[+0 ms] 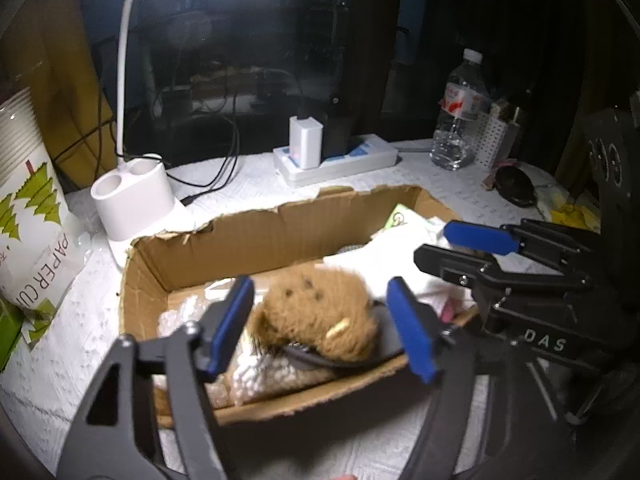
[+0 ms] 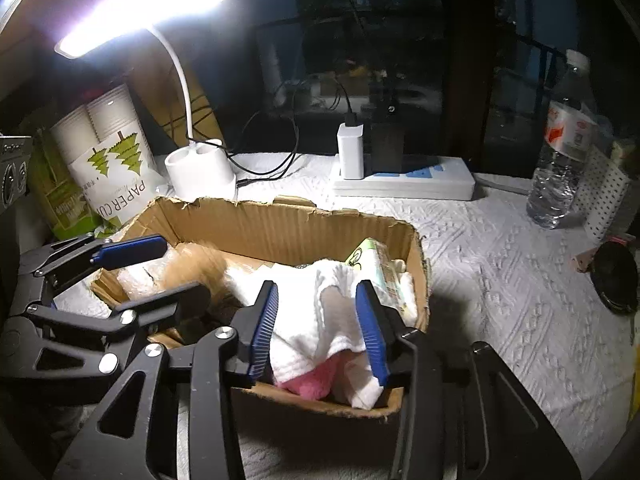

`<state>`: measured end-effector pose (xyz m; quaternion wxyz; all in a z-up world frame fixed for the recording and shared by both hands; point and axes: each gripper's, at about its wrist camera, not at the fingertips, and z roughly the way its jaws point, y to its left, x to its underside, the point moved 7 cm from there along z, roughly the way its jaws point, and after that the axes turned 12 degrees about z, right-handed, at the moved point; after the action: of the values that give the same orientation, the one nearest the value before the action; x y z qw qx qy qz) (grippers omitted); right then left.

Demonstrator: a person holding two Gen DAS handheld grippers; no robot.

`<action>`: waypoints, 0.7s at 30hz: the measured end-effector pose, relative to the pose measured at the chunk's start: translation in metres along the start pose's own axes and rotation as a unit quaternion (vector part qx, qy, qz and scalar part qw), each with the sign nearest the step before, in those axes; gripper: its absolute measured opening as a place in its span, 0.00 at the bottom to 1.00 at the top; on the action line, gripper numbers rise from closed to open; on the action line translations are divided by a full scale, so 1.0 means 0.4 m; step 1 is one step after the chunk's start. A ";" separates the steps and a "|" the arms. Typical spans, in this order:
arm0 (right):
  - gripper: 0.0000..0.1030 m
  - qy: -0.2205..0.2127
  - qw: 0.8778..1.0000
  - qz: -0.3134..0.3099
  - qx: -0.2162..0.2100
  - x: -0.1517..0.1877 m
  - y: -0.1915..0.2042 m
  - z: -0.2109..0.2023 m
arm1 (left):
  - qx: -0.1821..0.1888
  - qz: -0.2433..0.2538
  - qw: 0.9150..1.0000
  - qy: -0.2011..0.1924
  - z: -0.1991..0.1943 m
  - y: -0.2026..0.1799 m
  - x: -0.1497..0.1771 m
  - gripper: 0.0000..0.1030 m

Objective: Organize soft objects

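A torn cardboard box (image 1: pixel 256 240) stands on the white cloth. A brown plush toy (image 1: pixel 316 312) lies blurred at its near left, over white foam bits. My left gripper (image 1: pixel 320 286) straddles the toy, open, with small gaps beside both blue pads. At the box's right end, a white towel (image 2: pixel 320 320) is heaped over a pink cloth (image 2: pixel 316 384). My right gripper (image 2: pixel 317 288) is open around the towel, its pads not squeezing it. A green-white packet (image 2: pixel 372 264) leans in the far right corner. Each gripper shows in the other's view: right gripper (image 1: pixel 434 242), left gripper (image 2: pixel 186 266).
Behind the box stand a white lamp base (image 1: pixel 132 196), a power strip (image 1: pixel 336 160) with a charger and cables, and a water bottle (image 1: pixel 460 116). A paper-cup pack (image 1: pixel 32 208) is at the left. A black round object (image 1: pixel 516 186) and a perforated holder (image 1: pixel 494 140) sit at the right.
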<state>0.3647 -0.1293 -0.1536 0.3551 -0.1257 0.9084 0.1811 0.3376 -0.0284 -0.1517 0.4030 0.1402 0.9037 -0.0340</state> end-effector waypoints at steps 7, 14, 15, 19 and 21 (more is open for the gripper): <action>0.42 -0.014 1.000 0.000 0.011 -0.002 0.003 -0.051 | -0.003 -0.005 1.000 -0.015 -0.047 -0.003 -0.001 0.69; 0.42 -0.023 1.000 -0.002 0.016 0.009 0.021 -0.095 | -0.011 -0.015 0.999 -0.034 -0.105 0.005 0.000 0.70; 0.42 -0.024 1.000 -0.002 0.016 0.011 0.024 -0.100 | -0.012 -0.015 0.999 -0.035 -0.112 0.005 0.001 0.70; 0.42 -0.029 0.999 -0.007 0.015 0.019 0.040 -0.128 | -0.015 -0.019 0.999 -0.042 -0.144 0.003 0.007 0.70; 0.42 -0.032 0.999 -0.009 0.017 0.023 0.045 -0.144 | -0.017 -0.020 0.999 -0.047 -0.162 0.000 0.010 0.70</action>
<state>0.3171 -0.1379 -0.1164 0.3874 -0.1220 0.8985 0.1667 0.2885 -0.0163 -0.1110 0.4463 0.1132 0.8870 -0.0337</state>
